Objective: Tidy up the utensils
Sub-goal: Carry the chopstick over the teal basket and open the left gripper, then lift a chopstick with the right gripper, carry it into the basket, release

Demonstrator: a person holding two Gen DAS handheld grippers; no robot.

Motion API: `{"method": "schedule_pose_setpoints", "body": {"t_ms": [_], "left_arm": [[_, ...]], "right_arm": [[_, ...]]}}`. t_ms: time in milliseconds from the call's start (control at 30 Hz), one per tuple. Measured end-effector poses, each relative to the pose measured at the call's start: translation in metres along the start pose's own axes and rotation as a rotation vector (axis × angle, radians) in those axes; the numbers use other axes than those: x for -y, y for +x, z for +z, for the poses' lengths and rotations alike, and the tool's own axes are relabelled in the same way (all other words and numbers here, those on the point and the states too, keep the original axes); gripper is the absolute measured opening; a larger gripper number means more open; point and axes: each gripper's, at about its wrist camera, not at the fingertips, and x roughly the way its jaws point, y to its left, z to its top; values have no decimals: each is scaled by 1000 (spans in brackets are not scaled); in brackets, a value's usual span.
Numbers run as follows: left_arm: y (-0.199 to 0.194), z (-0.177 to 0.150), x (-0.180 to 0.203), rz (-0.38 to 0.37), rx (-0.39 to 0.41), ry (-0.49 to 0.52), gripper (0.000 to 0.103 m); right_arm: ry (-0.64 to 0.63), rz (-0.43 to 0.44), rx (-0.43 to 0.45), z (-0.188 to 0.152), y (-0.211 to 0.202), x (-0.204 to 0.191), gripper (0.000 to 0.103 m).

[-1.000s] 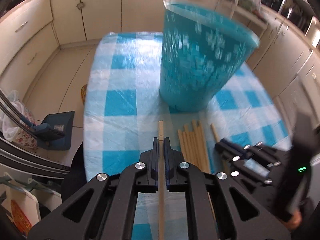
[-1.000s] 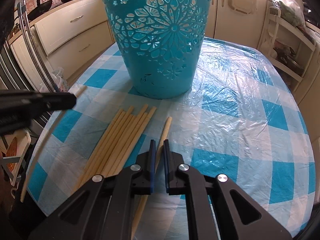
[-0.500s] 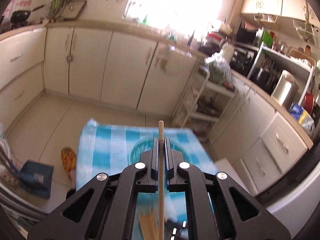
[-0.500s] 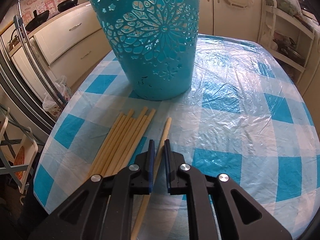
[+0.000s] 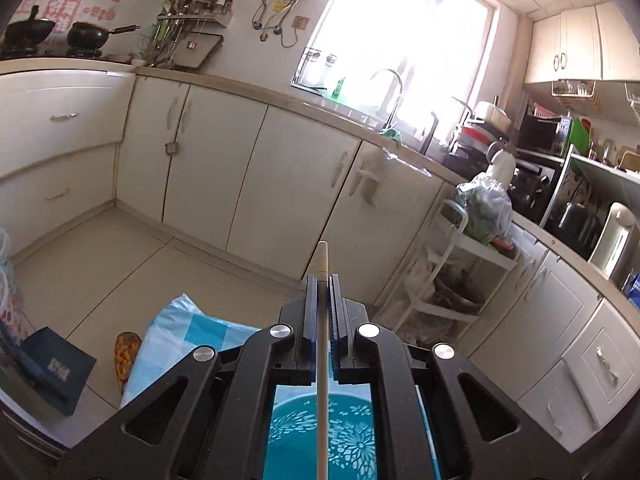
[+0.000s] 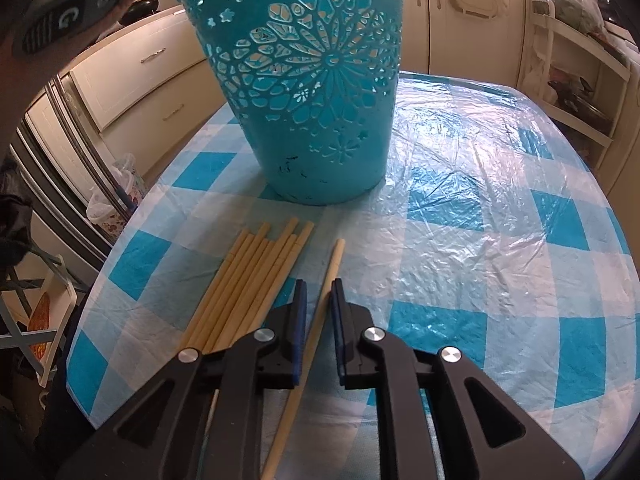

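Observation:
My left gripper (image 5: 323, 286) is shut on a pale wooden chopstick (image 5: 322, 344) that runs up between its pads, raised high above the teal cut-out basket (image 5: 320, 432), whose inside shows below the jaws. In the right wrist view the same basket (image 6: 316, 92) stands on the checked tablecloth (image 6: 480, 240). A bundle of several chopsticks (image 6: 248, 284) lies in front of it. A single chopstick (image 6: 316, 320) lies apart to the right, passing between the jaws of my right gripper (image 6: 318, 294), which are opening; the pads do not press on it.
The left hand's device (image 6: 64, 12) shows at the top left of the right wrist view. Kitchen cabinets (image 5: 240, 168), a white rack (image 5: 452, 264) and a sink counter ring the table. A slipper (image 5: 126, 354) and a dark box (image 5: 52, 368) lie on the floor to the left.
My left gripper has risen and tilted up with its chopstick, so the basket has dropped below it. The right gripper's jaws have spread slightly around the single chopstick.

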Motion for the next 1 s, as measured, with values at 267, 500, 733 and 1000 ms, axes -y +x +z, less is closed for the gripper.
{"method": "schedule_pose_setpoints", "body": {"t_ms": [267,500,733,1000], "left_arm": [[0,-41,-12,62,-64,66,5],[-32,-52,-23,119,-87,135,58],[-91,-64,-56,182,-78,152,84],[-99,-122,-88,220,-257,159,85]], "right_arm": [[-11,0,2,0,1,-1,18],[-22,-3,-9,0,-1,-1,18],[-114,-94,3,-5,-1,-15,15],[95,63,38,-4,-39,20,6]]}}
